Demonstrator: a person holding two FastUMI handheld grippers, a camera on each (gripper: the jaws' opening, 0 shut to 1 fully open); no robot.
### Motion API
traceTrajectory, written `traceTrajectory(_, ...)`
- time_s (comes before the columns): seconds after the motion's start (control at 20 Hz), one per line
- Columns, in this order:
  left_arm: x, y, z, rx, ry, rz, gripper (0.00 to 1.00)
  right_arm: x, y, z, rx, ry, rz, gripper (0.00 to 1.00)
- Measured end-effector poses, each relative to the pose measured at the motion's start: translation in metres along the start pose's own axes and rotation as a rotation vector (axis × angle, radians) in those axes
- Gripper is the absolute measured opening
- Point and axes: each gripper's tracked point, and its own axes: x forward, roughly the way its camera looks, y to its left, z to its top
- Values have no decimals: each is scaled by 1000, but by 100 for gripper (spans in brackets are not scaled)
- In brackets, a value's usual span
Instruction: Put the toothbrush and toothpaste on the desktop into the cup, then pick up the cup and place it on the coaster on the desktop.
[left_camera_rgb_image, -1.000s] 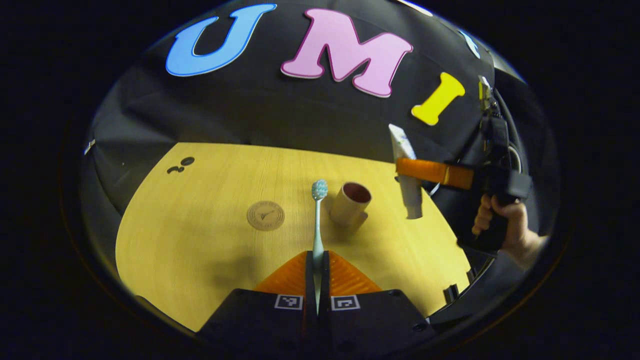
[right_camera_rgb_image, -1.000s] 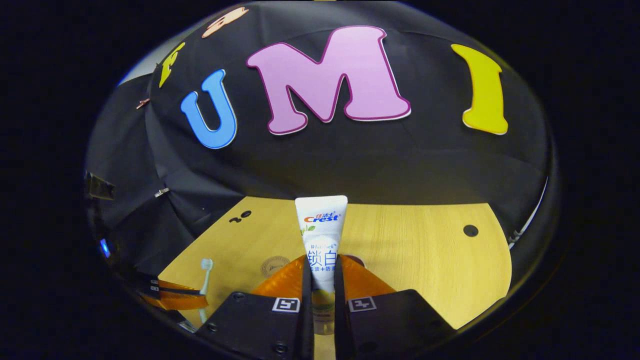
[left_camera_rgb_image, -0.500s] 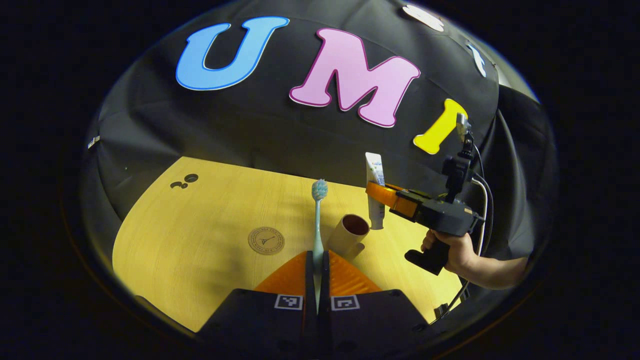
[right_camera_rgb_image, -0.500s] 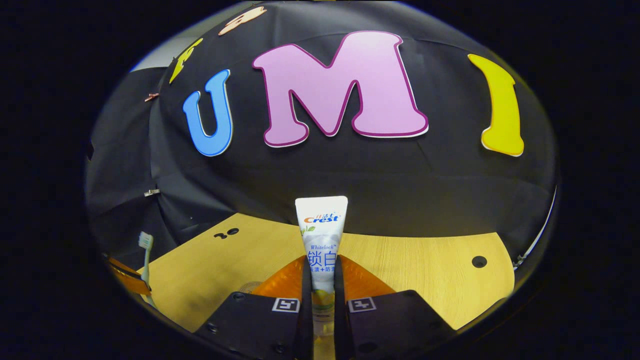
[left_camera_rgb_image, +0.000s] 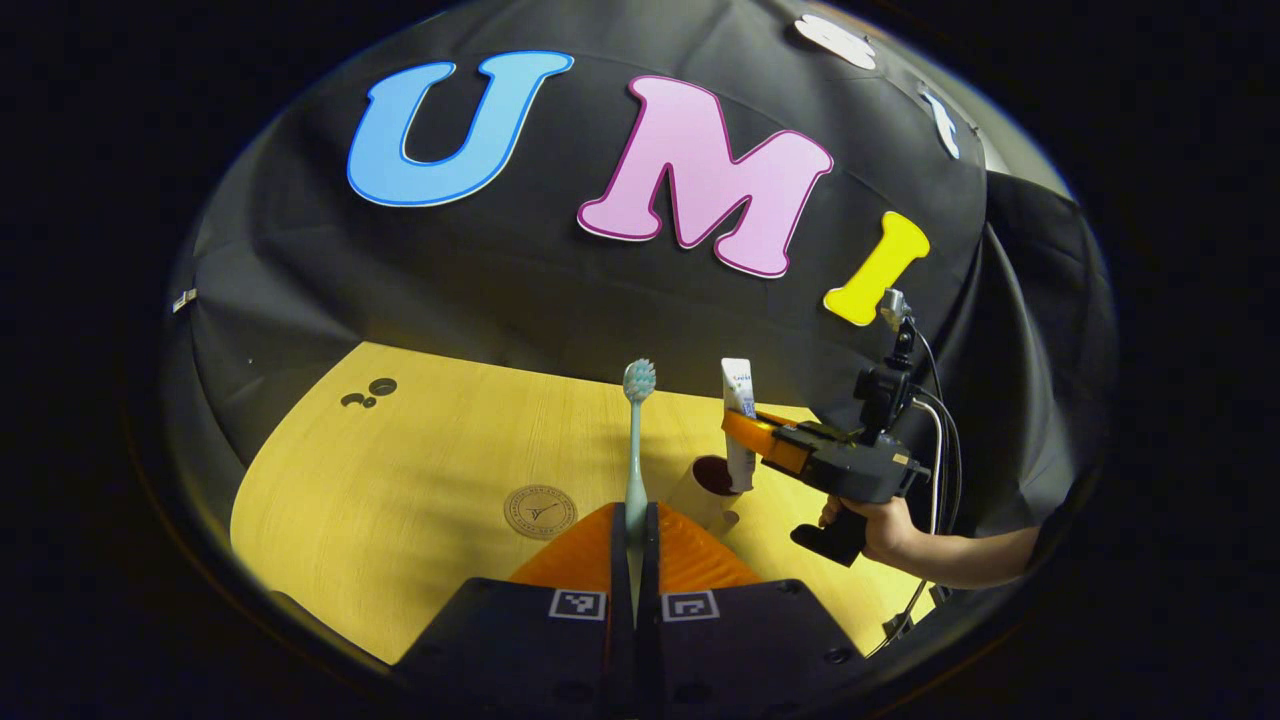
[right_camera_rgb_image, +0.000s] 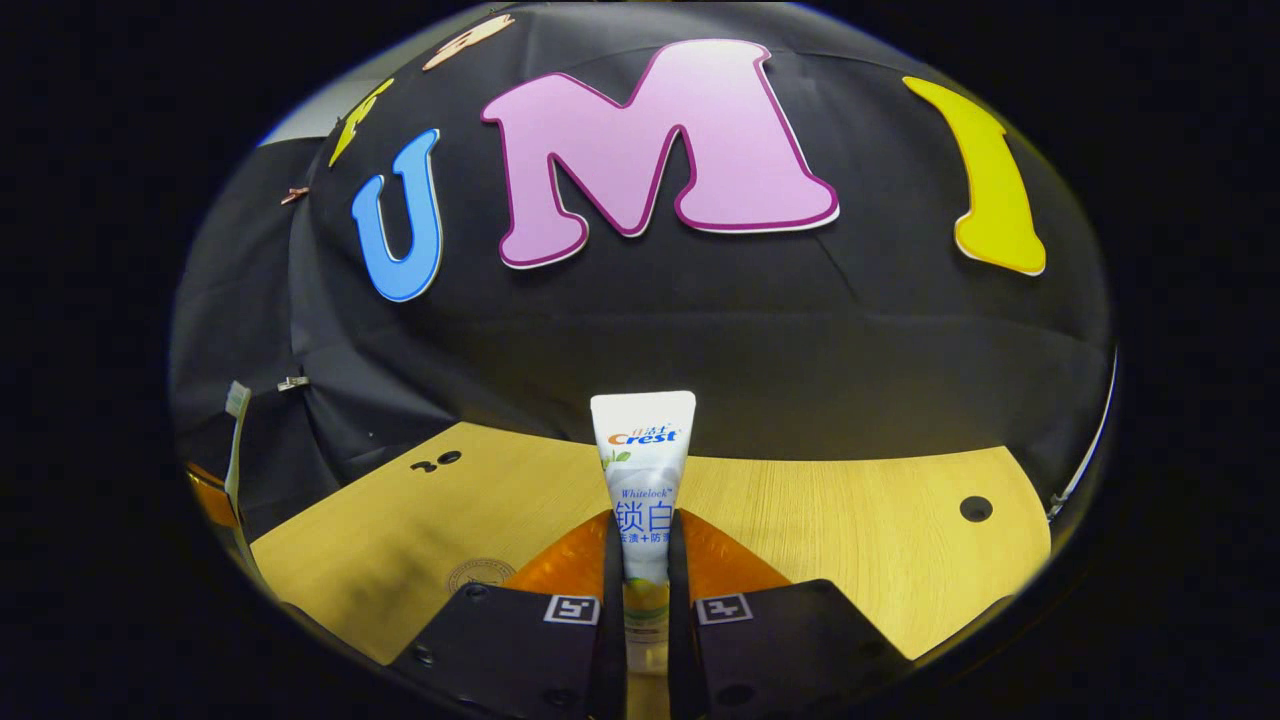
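Observation:
A pale blue toothbrush (left_camera_rgb_image: 635, 450) stands upright, bristles on top, with my left gripper (left_camera_rgb_image: 635, 515) shut on its handle. Just right of it a tan cup (left_camera_rgb_image: 703, 492) with a dark inside stands on the wooden table (left_camera_rgb_image: 400, 460). A round brown coaster (left_camera_rgb_image: 540, 512) lies left of the cup. My right gripper (left_camera_rgb_image: 757, 437), held by a hand (left_camera_rgb_image: 885, 520), is shut on a white toothpaste tube (left_camera_rgb_image: 738, 420) whose lower end is at the cup's mouth. In the right gripper view the tube (right_camera_rgb_image: 643, 465) rises between the fingers of that gripper (right_camera_rgb_image: 645, 525); the coaster (right_camera_rgb_image: 480, 575) peeks out at lower left.
Small dark holes mark the table at the far left (left_camera_rgb_image: 368, 393) and far right (right_camera_rgb_image: 975, 508). A cable (left_camera_rgb_image: 940, 440) hangs from the right gripper. The left gripper (right_camera_rgb_image: 205, 495) and toothbrush (right_camera_rgb_image: 235, 420) sit at the right gripper view's left edge.
The right gripper has carried the toothpaste left and down, from the right of the cup to its mouth. The left gripper has held the toothbrush upright and drawn slightly nearer the cup.

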Motion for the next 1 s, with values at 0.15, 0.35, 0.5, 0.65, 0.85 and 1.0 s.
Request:
traceTrajectory(0.15, 1, -7, -3, 22, 10, -13, 6, 3, 5, -4, 7, -2, 8, 20)
traceTrajectory(0.35, 10, -11, -12, 46, 24, -23, 6, 10, 4, -31, -29, 59, -4, 19)
traceTrajectory(0.5, 10, -16, -19, 36, 34, -35, 6, 8, 5, -44, 23, 89, 7, 51)
traceTrajectory(0.65, 14, -20, -22, 29, 40, -42, 6, -1, -3, -35, 17, 67, -16, 95)
traceTrajectory(0.85, 27, -33, -13, 15, 4, -71, 6, -23, -17, -17, 16, 40, -39, 98)
traceTrajectory(1.0, 42, -50, 1, -4, -53, -114, 6, -45, -34, -8, 20, 24, -73, 98)
